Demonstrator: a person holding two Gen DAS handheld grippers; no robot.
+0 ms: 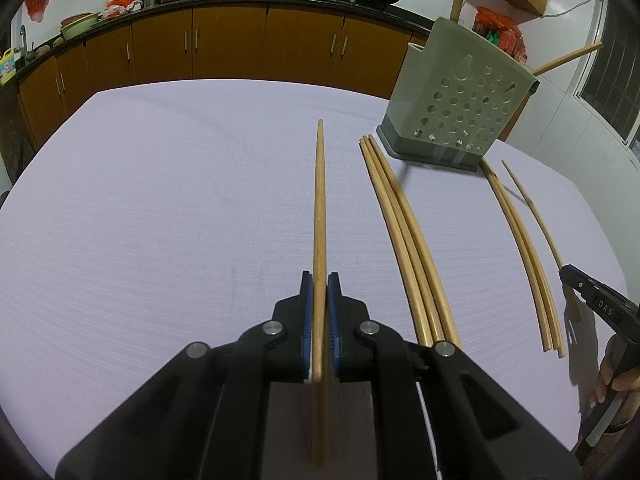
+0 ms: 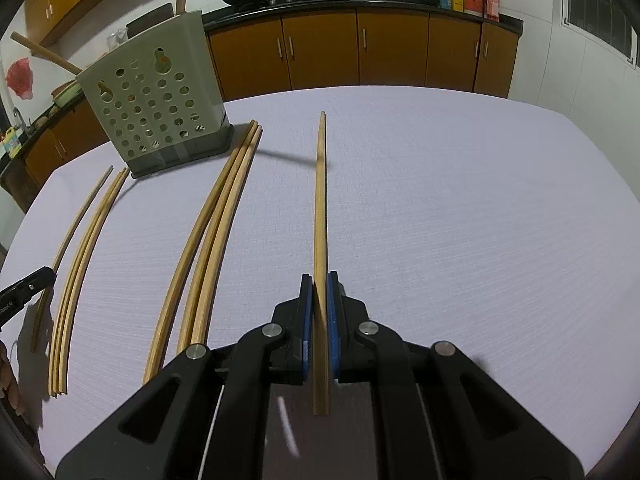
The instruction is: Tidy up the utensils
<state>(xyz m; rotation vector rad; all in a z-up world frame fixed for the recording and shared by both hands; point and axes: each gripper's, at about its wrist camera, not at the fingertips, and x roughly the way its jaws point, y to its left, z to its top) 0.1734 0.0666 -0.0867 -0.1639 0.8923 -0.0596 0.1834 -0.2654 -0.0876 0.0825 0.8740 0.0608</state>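
Observation:
My left gripper (image 1: pixel 319 280) is shut on a wooden chopstick (image 1: pixel 319 200) that points forward over the lilac table. My right gripper (image 2: pixel 319 280) is shut on another wooden chopstick (image 2: pixel 320 200), its tip raised above the cloth. A perforated grey-green utensil holder (image 1: pixel 456 92) stands ahead to the right in the left wrist view, and to the left in the right wrist view (image 2: pixel 156 92), with wooden handles sticking out of it. Three chopsticks (image 1: pixel 404 232) lie beside it, also in the right wrist view (image 2: pixel 208 232). More chopsticks (image 1: pixel 528 256) lie further out (image 2: pixel 76 264).
The table (image 1: pixel 160 200) has a lilac cloth. The right gripper's tip (image 1: pixel 592 300) shows at the right edge of the left wrist view; the left one's tip (image 2: pixel 24 292) at the left edge of the right view. Brown cabinets and a counter with woks stand behind.

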